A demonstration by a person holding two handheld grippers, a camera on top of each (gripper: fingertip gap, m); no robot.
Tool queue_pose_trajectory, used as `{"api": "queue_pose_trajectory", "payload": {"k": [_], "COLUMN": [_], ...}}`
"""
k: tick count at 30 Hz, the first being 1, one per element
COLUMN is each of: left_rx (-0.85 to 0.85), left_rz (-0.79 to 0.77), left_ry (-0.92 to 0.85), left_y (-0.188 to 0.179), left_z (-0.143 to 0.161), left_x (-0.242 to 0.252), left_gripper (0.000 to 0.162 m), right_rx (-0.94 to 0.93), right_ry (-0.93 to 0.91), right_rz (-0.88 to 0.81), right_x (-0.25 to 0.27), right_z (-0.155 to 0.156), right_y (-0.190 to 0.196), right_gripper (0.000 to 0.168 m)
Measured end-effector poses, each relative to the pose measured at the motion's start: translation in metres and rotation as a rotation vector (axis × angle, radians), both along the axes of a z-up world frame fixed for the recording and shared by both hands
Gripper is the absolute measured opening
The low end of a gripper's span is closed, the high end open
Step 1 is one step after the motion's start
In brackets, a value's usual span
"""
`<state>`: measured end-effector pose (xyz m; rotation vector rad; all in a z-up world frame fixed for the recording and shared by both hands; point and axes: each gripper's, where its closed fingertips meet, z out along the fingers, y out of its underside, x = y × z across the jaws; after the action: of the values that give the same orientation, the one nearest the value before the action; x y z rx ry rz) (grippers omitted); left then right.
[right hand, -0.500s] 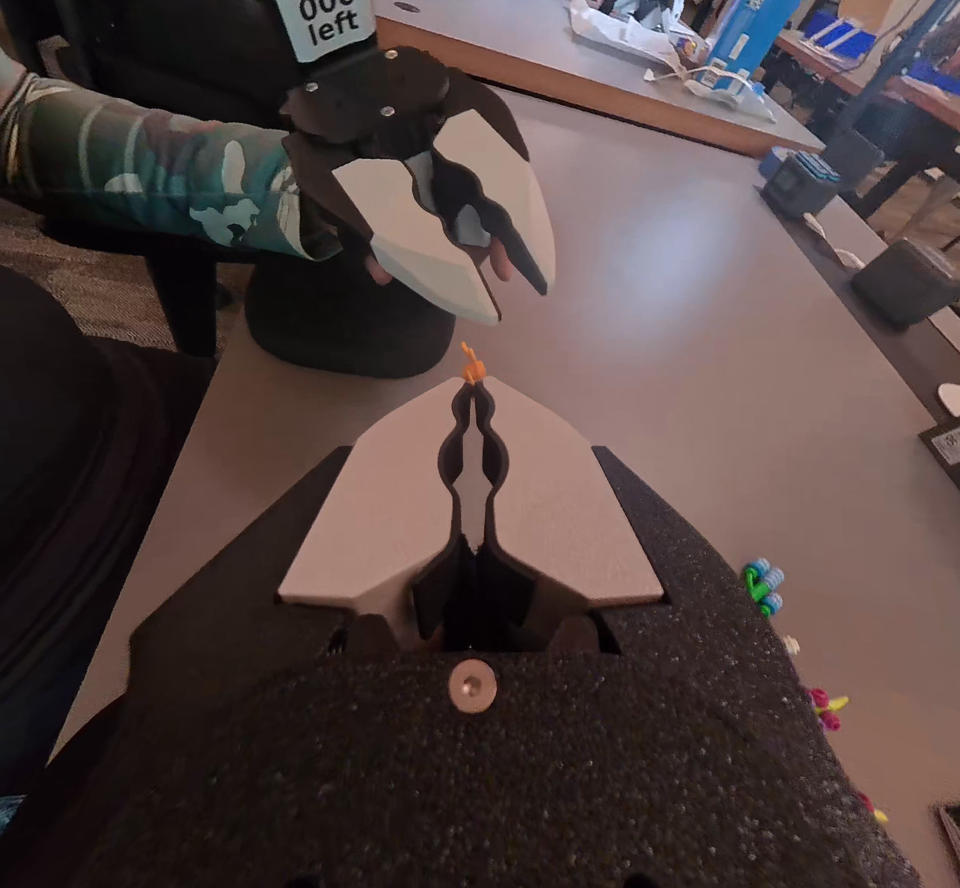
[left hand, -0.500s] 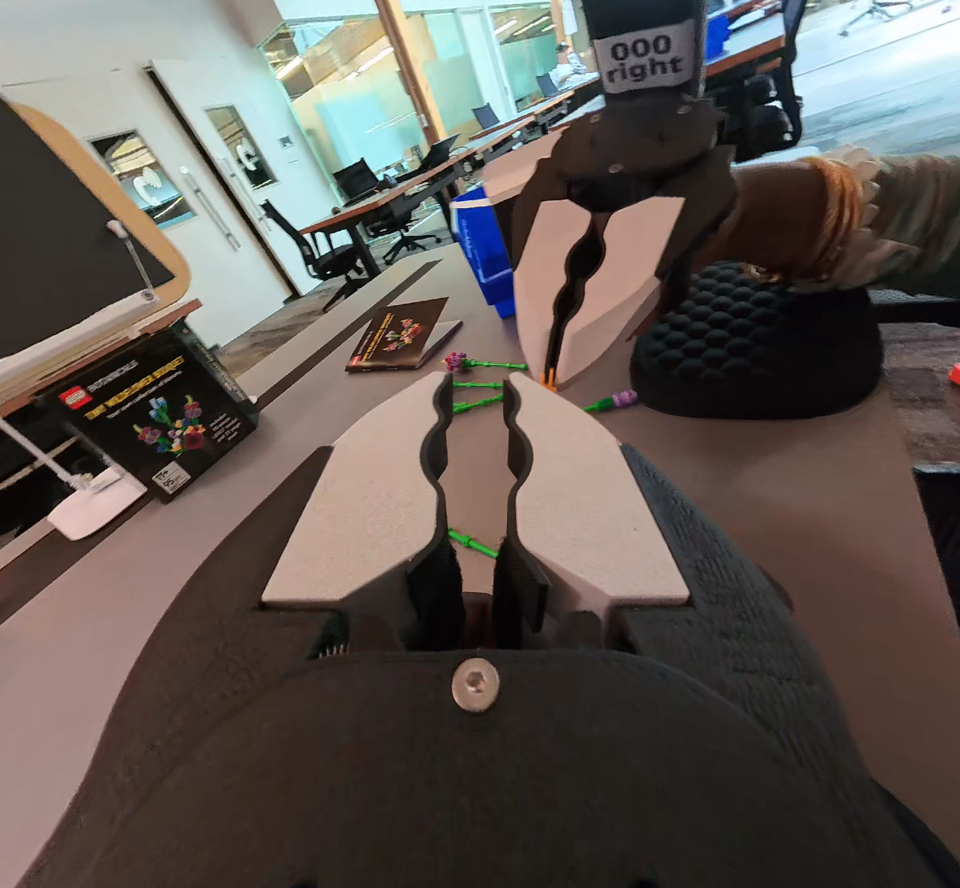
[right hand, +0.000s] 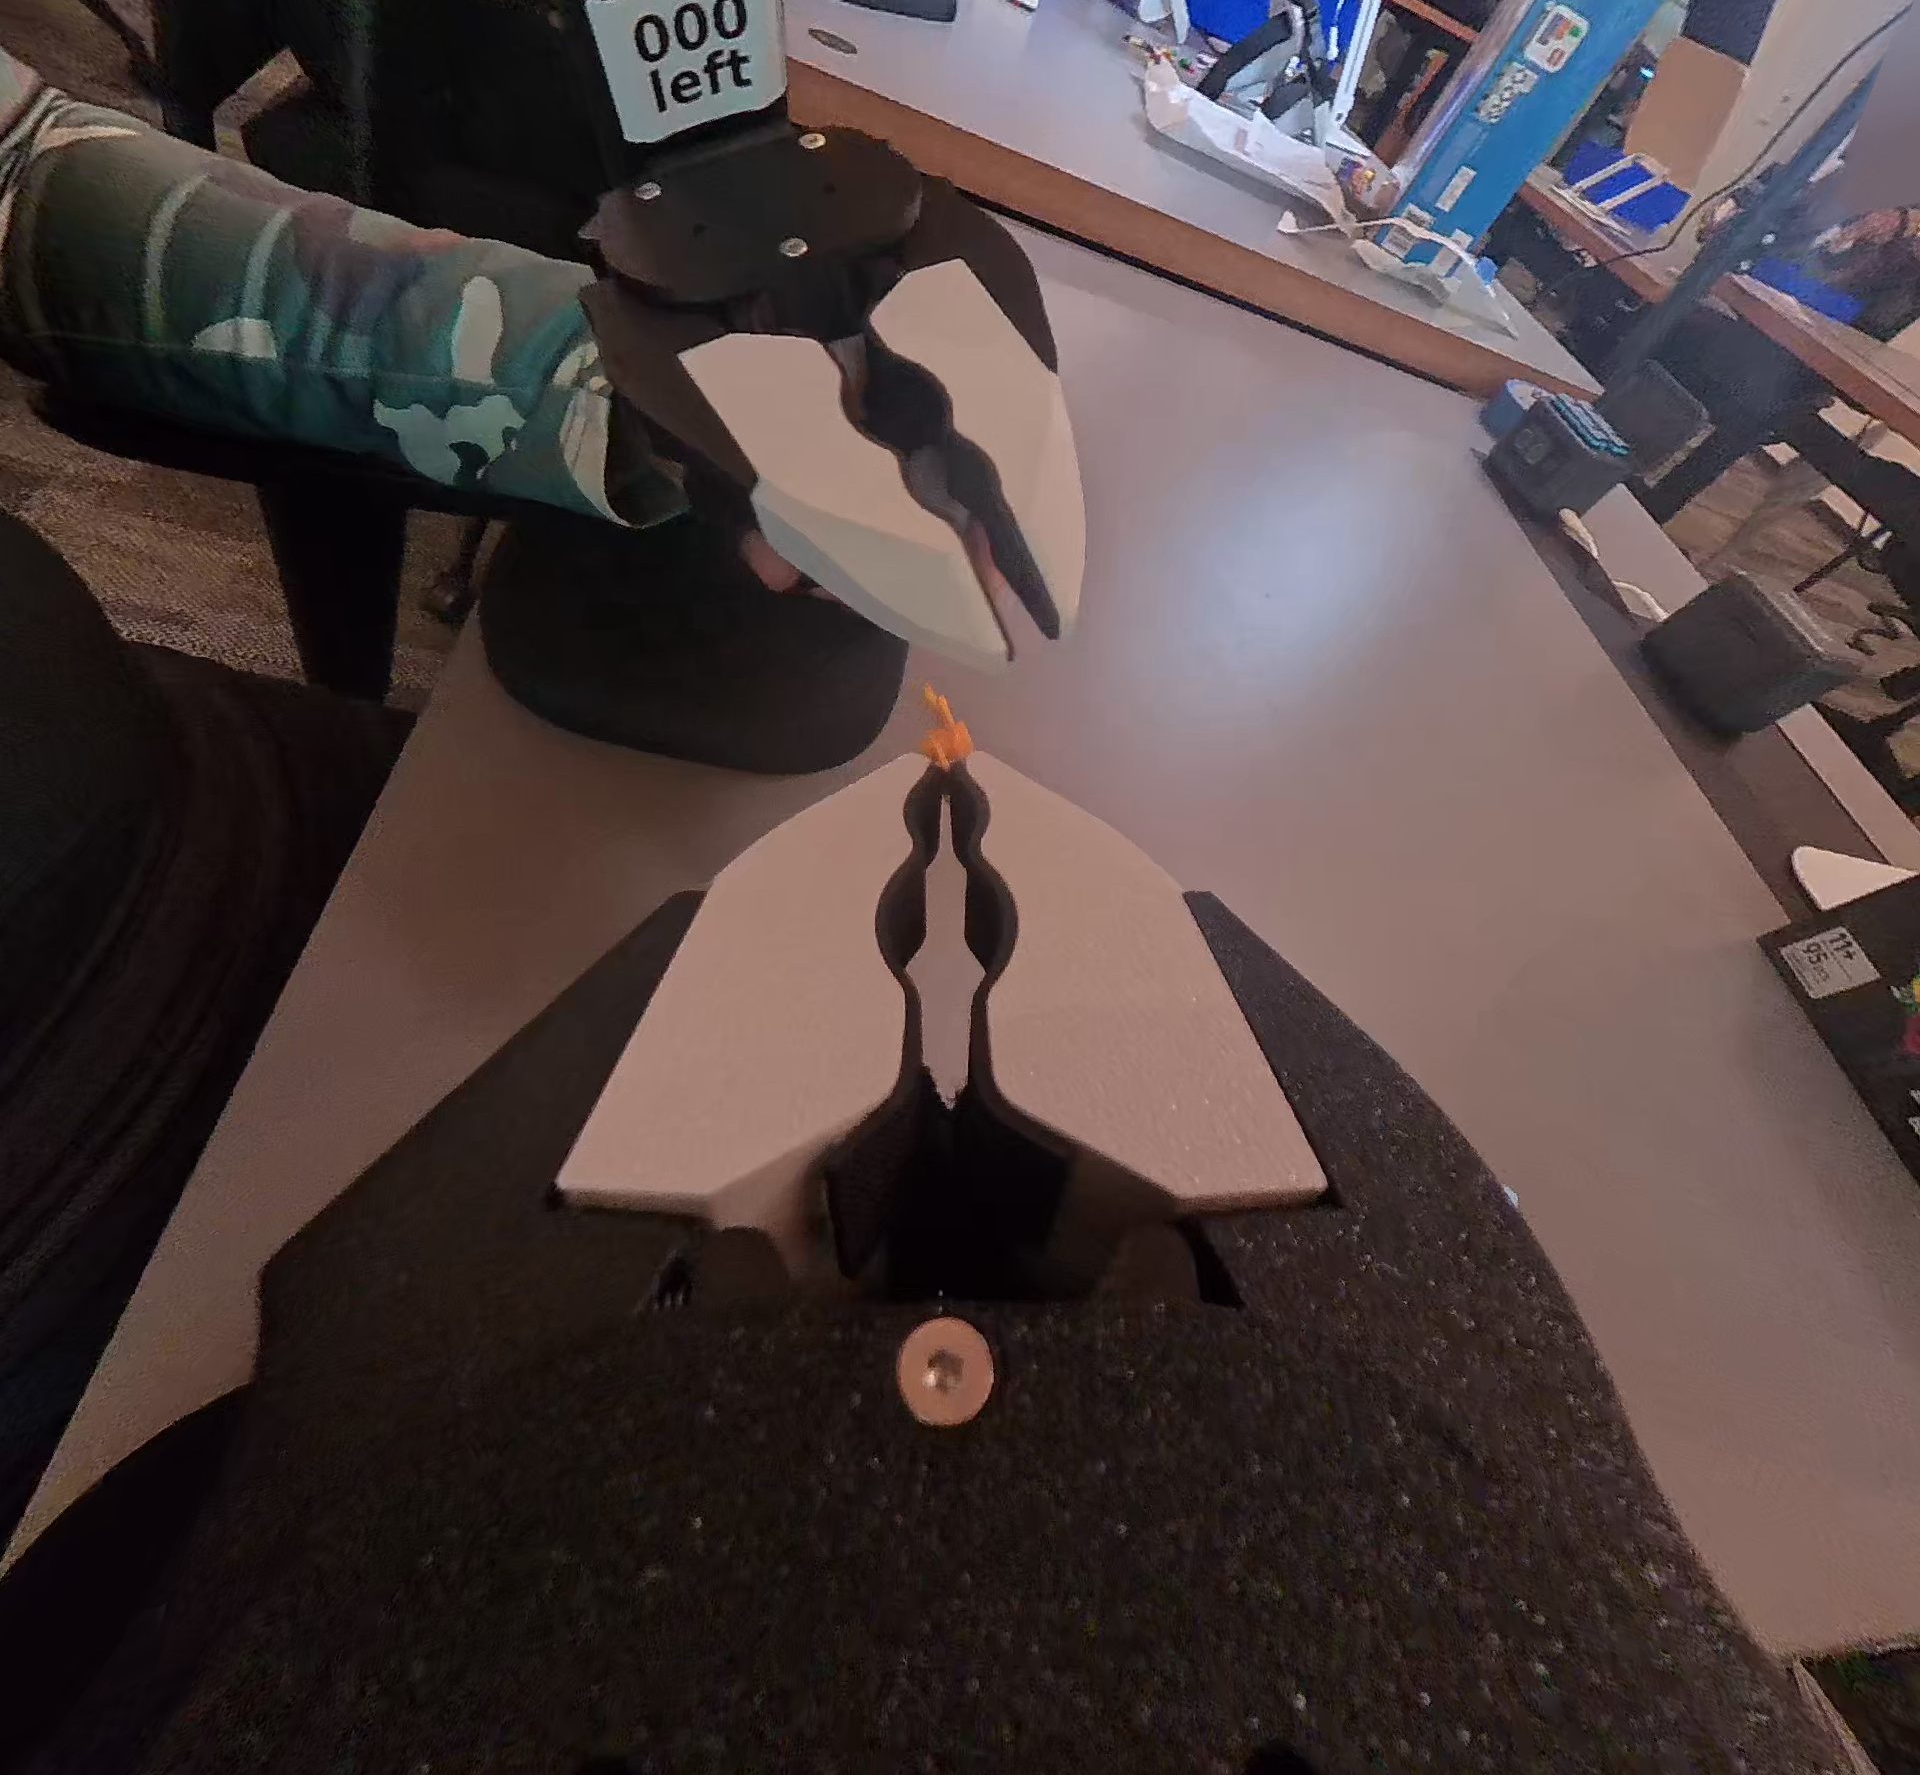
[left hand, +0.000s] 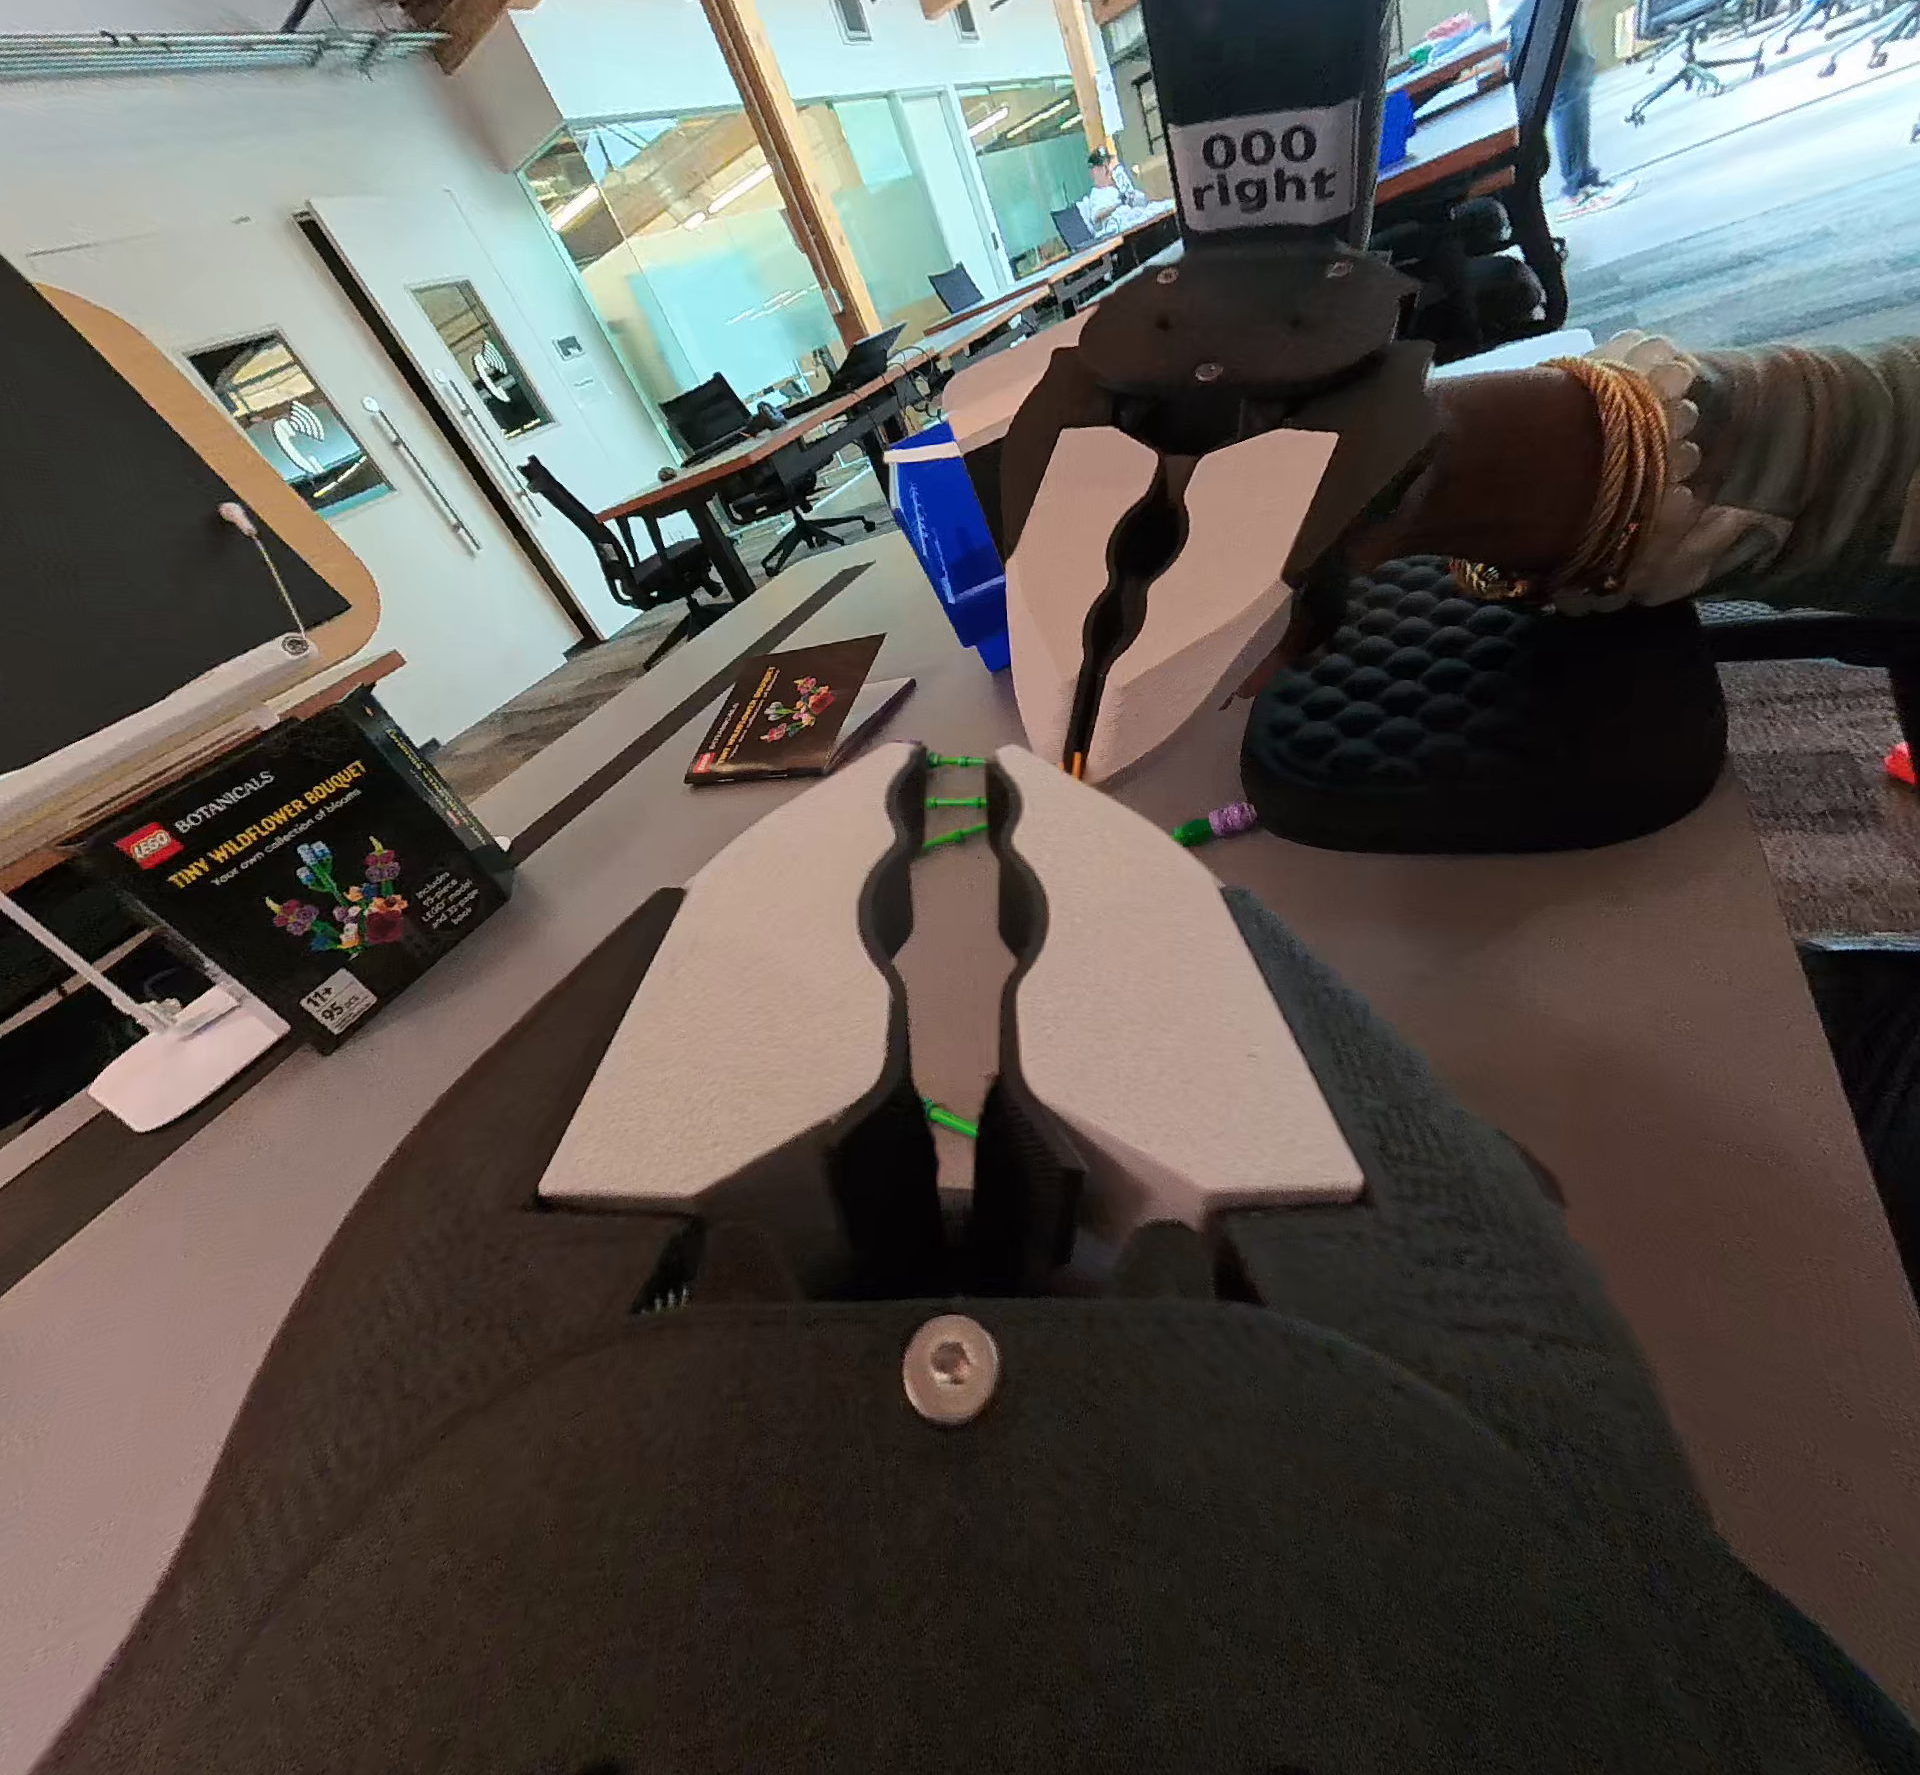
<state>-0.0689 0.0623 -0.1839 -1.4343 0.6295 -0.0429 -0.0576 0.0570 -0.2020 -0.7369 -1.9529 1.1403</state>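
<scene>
My right gripper (right hand: 951, 767) is shut on a small orange plastic piece (right hand: 943, 733) that sticks out past its tips. In the left wrist view, the right gripper (left hand: 1075, 769) points down at the grey table (left hand: 1403, 1050) with the orange tip (left hand: 1076, 765) just showing. My left gripper (left hand: 958, 757) is open by a narrow gap and holds nothing. It hovers above several thin green stems (left hand: 956, 803) lying on the table, close beside the right gripper. It also shows in the right wrist view (right hand: 1027, 636), just above and beyond the orange piece.
A purple flower piece on a green stem (left hand: 1224, 821) lies by a black dimpled cushion (left hand: 1455, 707). A booklet (left hand: 800, 712), a blue bin (left hand: 951, 551) and a black toy box (left hand: 301, 894) stand to the left. Small black boxes (right hand: 1745, 655) sit at the table's right edge. The grippers are tip to tip, or close to it.
The left gripper's jaws have narrowed and it has moved a little closer to the right gripper's tips. The right gripper keeps its hold on the orange piece.
</scene>
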Motion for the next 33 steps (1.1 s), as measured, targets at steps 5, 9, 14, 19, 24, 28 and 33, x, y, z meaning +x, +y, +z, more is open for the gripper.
{"api": "queue_pose_trajectory", "payload": {"k": [5, 9, 14, 19, 24, 28, 33], "left_rx": [0.009, 0.001, 0.018, 0.010, -0.002, -0.010, -0.024], "left_rz": [-0.035, -0.040, -0.027, -0.051, -0.082, -0.094, -0.083], "left_ry": [-0.015, 0.019, -0.015, -0.035, -0.002, 0.005, 0.046], "left_y": [-0.003, -0.003, -0.003, -0.004, -0.007, -0.007, -0.005], "left_z": [0.002, -0.001, 0.003, 0.003, -0.001, -0.002, -0.008], "left_x": [0.003, 0.007, 0.002, 0.003, 0.009, 0.010, 0.013], "left_gripper": [0.018, 0.000, 0.002, 0.012, 0.012, 0.012, 0.007], "right_rx": [0.006, 0.020, 0.021, 0.014, 0.017, 0.012, 0.009], "right_ry": [0.007, 0.023, 0.028, 0.044, 0.062, 0.075, 0.084], "right_rz": [-0.007, 0.011, -0.004, -0.008, -0.017, -0.018, -0.007], "right_x": [-0.002, -0.003, -0.004, -0.004, -0.003, -0.003, -0.002], "right_z": [-0.001, 0.000, -0.001, 0.001, 0.004, 0.006, 0.008], "right_y": [0.000, -0.007, -0.004, -0.002, 0.000, 0.001, -0.001], "right_gripper": [0.001, 0.001, 0.001, 0.001, 0.001, 0.001, 0.001]}}
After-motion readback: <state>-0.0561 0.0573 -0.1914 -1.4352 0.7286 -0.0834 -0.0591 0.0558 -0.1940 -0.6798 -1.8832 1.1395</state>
